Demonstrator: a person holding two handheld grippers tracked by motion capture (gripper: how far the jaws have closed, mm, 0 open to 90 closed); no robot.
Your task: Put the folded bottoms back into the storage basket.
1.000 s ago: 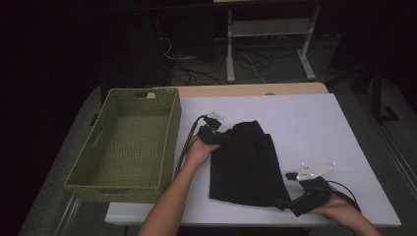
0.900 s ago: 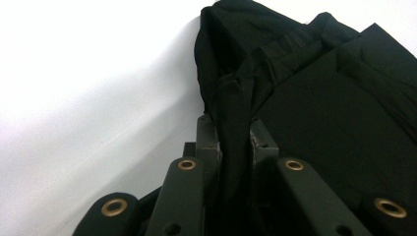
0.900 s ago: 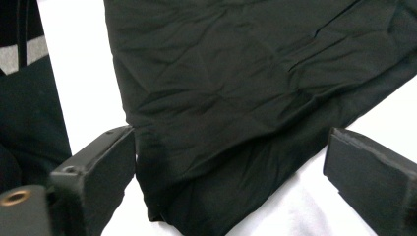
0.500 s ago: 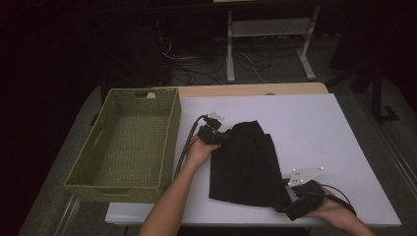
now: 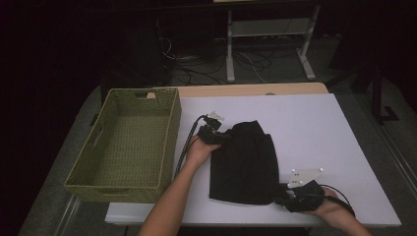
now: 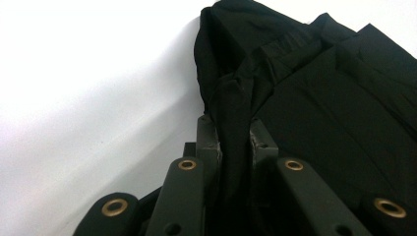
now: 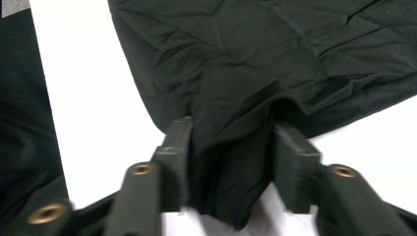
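**A:** Your left gripper has its fingers clamped tight on a bunched fold of the black garment, at the cloth's 11 o'clock corner. In the left gripper view the fabric rises between the two pads as a narrow ridge, with hardly any gap either side.

**B:** And your right gripper?

**A:** Its fingers have just been closing, with the garment's 5 o'clock corner between them. In the right gripper view a tongue of cloth fills the gap; the left pad touches it, the right pad sits just beside it. They are about half apart and I cannot tell that they pinch it yet.

**B:** How does the garment look to you?

**A:** Folded into a rough rectangle, flat on the white worktop, near the middle and toward the 6 o'clock edge. Creased, plain black.

**B:** What does the high view give you that the gripper views do not?

**A:** The woven green basket at 9 o'clock of the garment, apart from it, and both your forearms. The gripper views give you the pads and the folds, which the high view leaves too dark to read.
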